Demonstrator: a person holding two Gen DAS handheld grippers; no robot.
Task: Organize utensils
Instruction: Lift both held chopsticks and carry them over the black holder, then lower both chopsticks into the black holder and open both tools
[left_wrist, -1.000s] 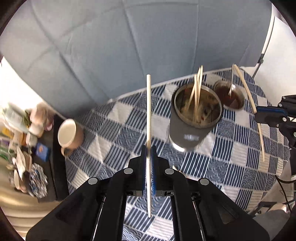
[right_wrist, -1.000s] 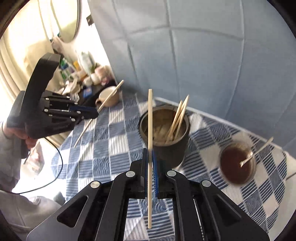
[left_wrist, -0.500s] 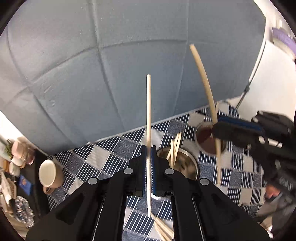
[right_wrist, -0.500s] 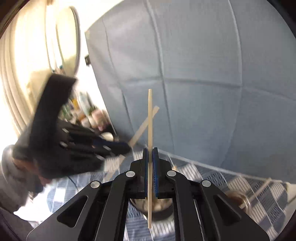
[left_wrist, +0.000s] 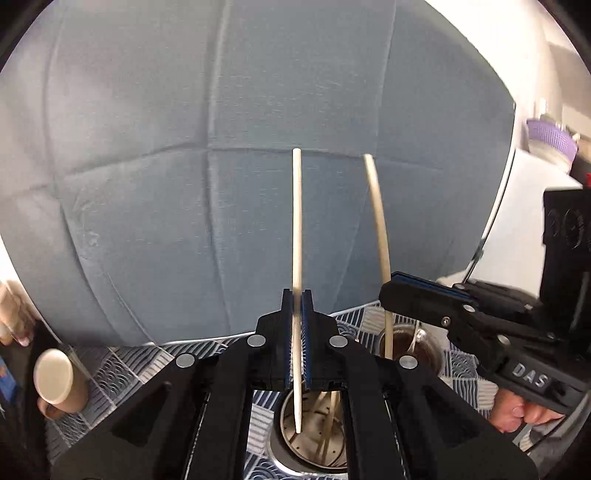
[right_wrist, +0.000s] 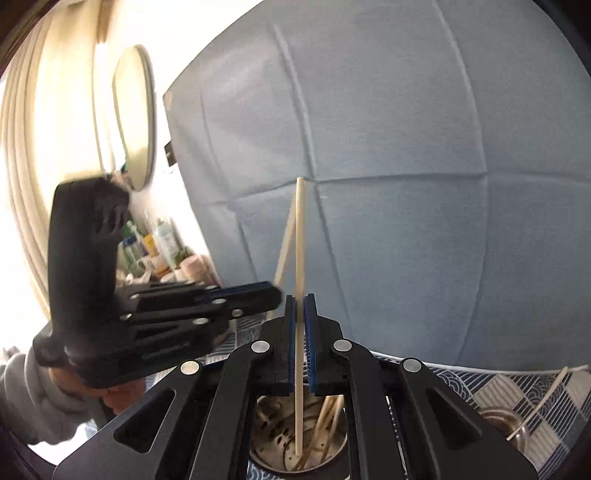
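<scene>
upright chopstick (left_wrist: 297, 229) between gripper (left_wrist: 297, 295) pads

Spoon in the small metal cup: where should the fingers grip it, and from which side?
Grip the spoon on the upper, free part of its handle, coming from above with the fingers across the shaft. Its lower end sits down inside the cup. Only the thin handle, leaning out over the rim, is exposed.
</scene>
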